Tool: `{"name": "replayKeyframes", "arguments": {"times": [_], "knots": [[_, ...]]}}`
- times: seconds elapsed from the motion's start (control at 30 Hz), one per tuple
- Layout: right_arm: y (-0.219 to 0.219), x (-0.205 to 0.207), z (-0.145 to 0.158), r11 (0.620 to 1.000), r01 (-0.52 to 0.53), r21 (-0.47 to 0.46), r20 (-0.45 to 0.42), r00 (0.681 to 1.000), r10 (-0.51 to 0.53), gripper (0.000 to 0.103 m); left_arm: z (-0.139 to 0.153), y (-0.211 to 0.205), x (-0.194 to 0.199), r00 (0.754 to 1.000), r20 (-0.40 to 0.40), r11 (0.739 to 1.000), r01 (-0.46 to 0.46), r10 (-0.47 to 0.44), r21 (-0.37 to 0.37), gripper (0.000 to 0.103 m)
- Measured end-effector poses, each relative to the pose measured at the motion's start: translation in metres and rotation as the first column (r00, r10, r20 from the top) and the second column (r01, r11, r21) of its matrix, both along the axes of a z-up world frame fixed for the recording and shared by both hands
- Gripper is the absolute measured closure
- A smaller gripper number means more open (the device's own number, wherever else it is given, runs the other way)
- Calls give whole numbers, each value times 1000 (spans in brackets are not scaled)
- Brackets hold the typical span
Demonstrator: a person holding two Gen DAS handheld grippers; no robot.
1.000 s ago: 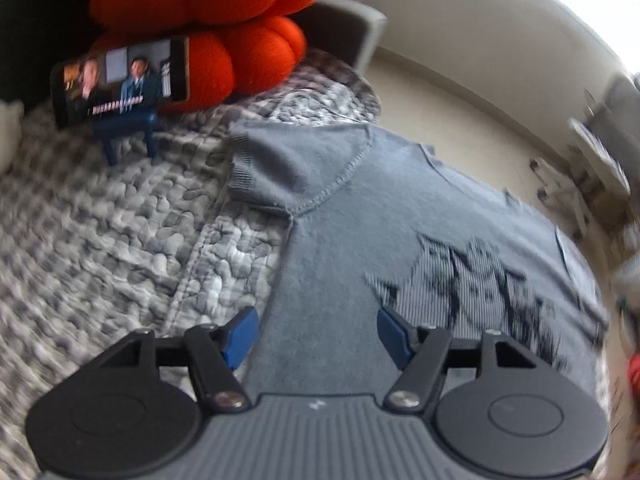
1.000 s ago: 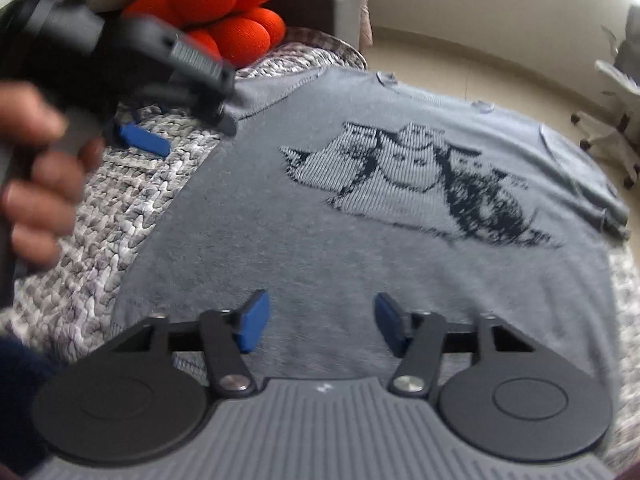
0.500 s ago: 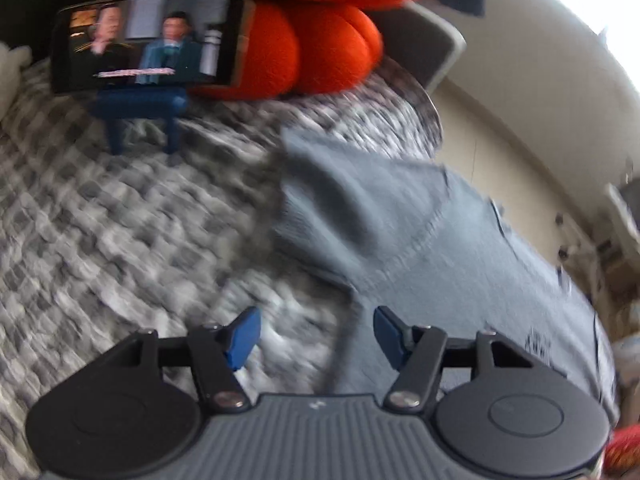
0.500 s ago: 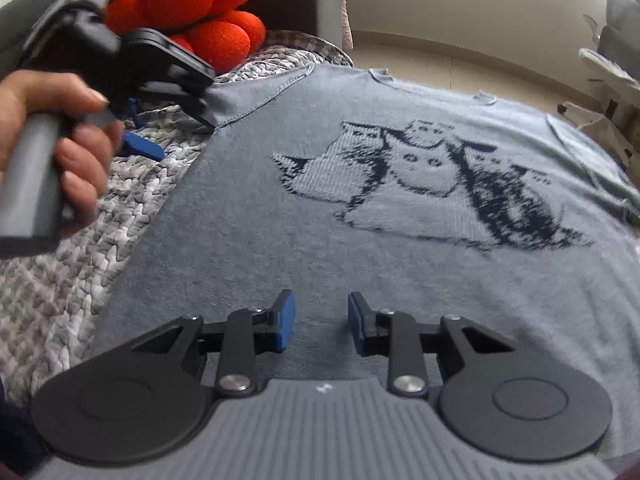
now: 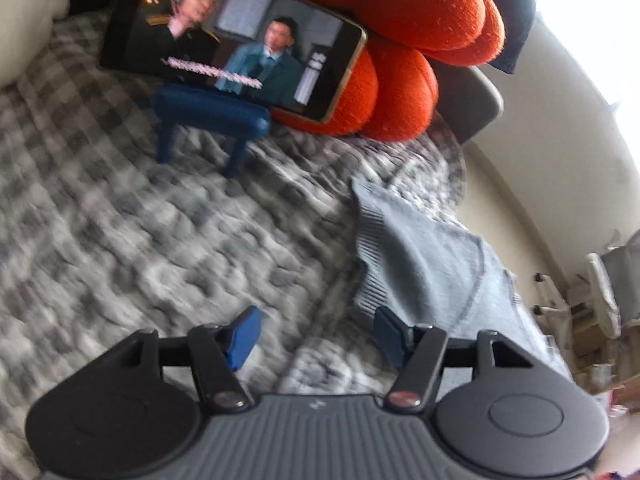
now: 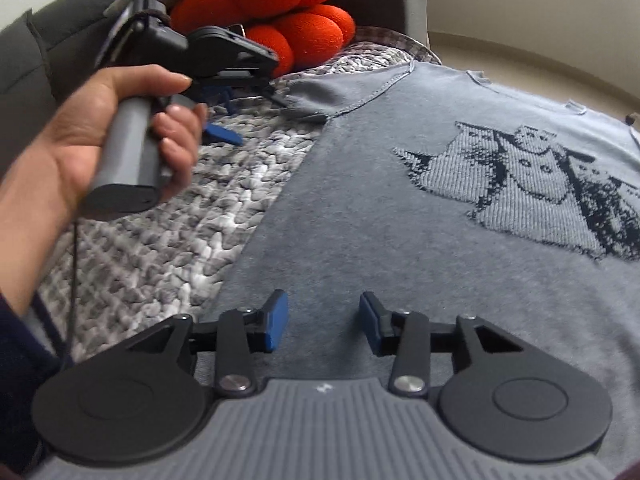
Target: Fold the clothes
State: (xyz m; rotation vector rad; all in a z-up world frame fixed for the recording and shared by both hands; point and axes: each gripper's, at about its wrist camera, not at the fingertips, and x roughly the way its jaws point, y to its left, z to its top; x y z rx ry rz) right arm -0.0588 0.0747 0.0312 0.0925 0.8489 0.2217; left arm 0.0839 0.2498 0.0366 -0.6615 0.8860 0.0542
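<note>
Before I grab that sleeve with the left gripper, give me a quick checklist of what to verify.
1. Left gripper open: ok, nothing between the fingers.
2. Sleeve in reach ahead: ok, just right of the gap.
3. Sleeve centred between the fingers: not ok.
4. Right gripper open over the sweater: ok.
5. Sweater lying flat on the blanket: ok.
6. Phone on its stand clear of the fold: ok.

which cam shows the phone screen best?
Left wrist: the phone faces the camera on its blue stand, video visible. In the right wrist view it is hidden behind the left gripper.
</note>
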Motion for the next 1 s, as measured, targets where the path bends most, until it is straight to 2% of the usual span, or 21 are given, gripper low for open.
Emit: {"name": "replayKeyframes", "arguments": {"times": [0.1, 0.27, 0.5, 0.57, 0.63, 0.67, 0.73, 0.77, 0.83, 0.87, 0.93, 1.0], "knots": [[1, -3, 2, 999, -28, 22, -9, 1000, 29, 53, -4, -4, 6, 1000, -2, 1000, 7, -7, -26, 38], [9, -11, 2, 995, -90, 29, -20, 996, 91, 53, -5, -13, 14, 1000, 9, 1000, 15, -15, 5, 38], [20, -24, 1, 976, -214, 41, -23, 976, 215, 53, 4, -22, 17, 991, 124, 998, 39, -45, 49, 39], [23, -25, -1, 969, -244, 48, -36, 969, 246, 53, 2, -24, 20, 991, 123, 997, 50, -56, 56, 45], [24, -26, -3, 965, -259, 39, -35, 965, 261, 53, -2, -30, 23, 991, 107, 994, 72, -80, 78, 70], [25, -26, -4, 963, -267, 34, -35, 963, 268, 53, -3, -33, 24, 991, 100, 992, 83, -93, 99, 72], [26, -27, -5, 959, -282, 24, -34, 959, 283, 54, -4, -37, 25, 990, 98, 987, 91, -104, 131, 82], [27, -27, -6, 957, -289, 19, -34, 956, 290, 57, -5, -37, 27, 990, 100, 988, 89, -103, 130, 84], [27, -28, -7, 956, -294, 11, -31, 955, 295, 74, -5, -35, 26, 989, 109, 990, 90, -102, 109, 91], [25, -27, -7, 958, -287, 9, -30, 957, 287, 78, -5, -34, 26, 988, 114, 991, 90, -102, 104, 92], [23, -27, -7, 957, -289, 20, -27, 957, 289, 81, -2, -34, 24, 987, 122, 989, 87, -101, 116, 93], [25, -30, -5, 952, -305, 23, -17, 952, 306, 79, 1, -33, 23, 986, 135, 989, 85, -101, 117, 93]]}}
